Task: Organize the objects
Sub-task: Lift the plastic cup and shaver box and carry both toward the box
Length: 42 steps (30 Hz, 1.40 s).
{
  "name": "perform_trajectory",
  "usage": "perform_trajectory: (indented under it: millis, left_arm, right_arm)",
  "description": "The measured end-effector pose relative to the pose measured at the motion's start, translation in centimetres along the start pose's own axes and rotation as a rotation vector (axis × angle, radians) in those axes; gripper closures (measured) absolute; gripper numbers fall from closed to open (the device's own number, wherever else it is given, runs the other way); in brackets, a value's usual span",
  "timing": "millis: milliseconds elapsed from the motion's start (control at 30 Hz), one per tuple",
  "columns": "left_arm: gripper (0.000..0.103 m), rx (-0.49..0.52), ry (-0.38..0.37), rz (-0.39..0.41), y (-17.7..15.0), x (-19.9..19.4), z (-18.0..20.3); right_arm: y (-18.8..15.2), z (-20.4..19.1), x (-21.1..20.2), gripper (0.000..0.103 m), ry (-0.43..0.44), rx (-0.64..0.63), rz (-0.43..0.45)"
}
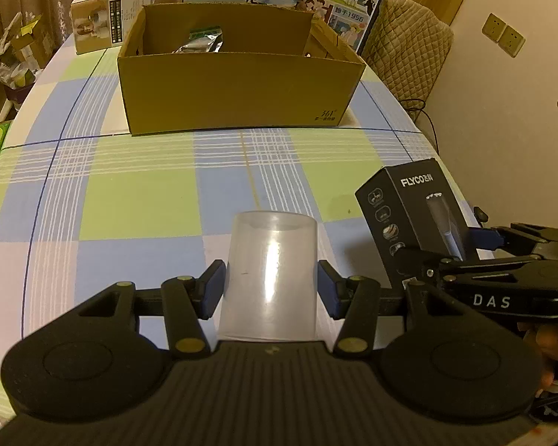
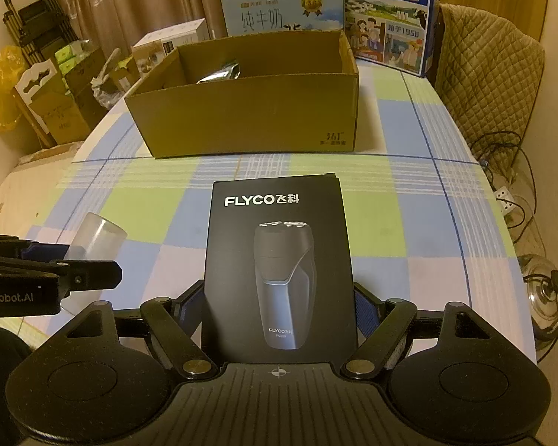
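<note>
Between the blue pads of my left gripper stands a translucent plastic cup, bottom end away from me; the pads press on its sides. My right gripper is shut on a black FLYCO shaver box, held upright by its lower edges. The two grippers sit side by side over the near part of the checked tablecloth. The shaver box shows at the right of the left wrist view, the cup at the left of the right wrist view. An open cardboard box stands farther back.
A silver foil pouch lies inside the cardboard box. Behind it stand two milk cartons and a white box. A quilted chair back is at the right, with cables and a power strip on the floor.
</note>
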<state>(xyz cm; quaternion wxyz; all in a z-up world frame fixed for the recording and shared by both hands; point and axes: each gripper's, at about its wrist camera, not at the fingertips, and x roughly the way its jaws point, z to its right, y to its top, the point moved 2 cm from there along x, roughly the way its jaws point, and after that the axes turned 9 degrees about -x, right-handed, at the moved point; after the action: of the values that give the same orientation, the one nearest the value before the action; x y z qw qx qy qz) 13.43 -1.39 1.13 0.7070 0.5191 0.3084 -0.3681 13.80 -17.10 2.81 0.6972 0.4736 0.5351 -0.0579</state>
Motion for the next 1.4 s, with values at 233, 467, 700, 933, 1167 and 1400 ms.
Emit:
perform_trajectory:
  millis: [233,467,700,933,1167,1400]
  left_arm:
    - [0.056,-0.004,-0.009,0.006,0.2,-0.1,0.2]
    - [0.056,-0.003,-0.016,0.013,0.7,-0.3,0.5]
    - [0.056,0.002,-0.025,0.024,1.5,-0.4,0.9]
    - [0.056,0.001,-0.034,0.038,2.5,-0.6,1.2]
    - [0.056,-0.001,-0.041,0.050,3.6,-0.7,1.4]
    - [0.056,0.001,-0.045,0.052,4.6,-0.5,1.6]
  right_arm:
    - [0.3,0.3,-0.2,0.027,-0.003,0.000,0.009]
    - [0.8,0.8,-0.5,0.027,-0.009,0.000,0.022]
    - [1.6,1.2,-0.9,0.027,-0.013,-0.005,0.035]
    - [2.3,1.6,-1.1,0.027,-0.019,-0.010,0.046]
    - [3.2,1.9,-1.1,0.027,-0.024,-0.019,0.056]
    - [4.2,2.4,-1.1,0.027,-0.030,-0.024,0.063]
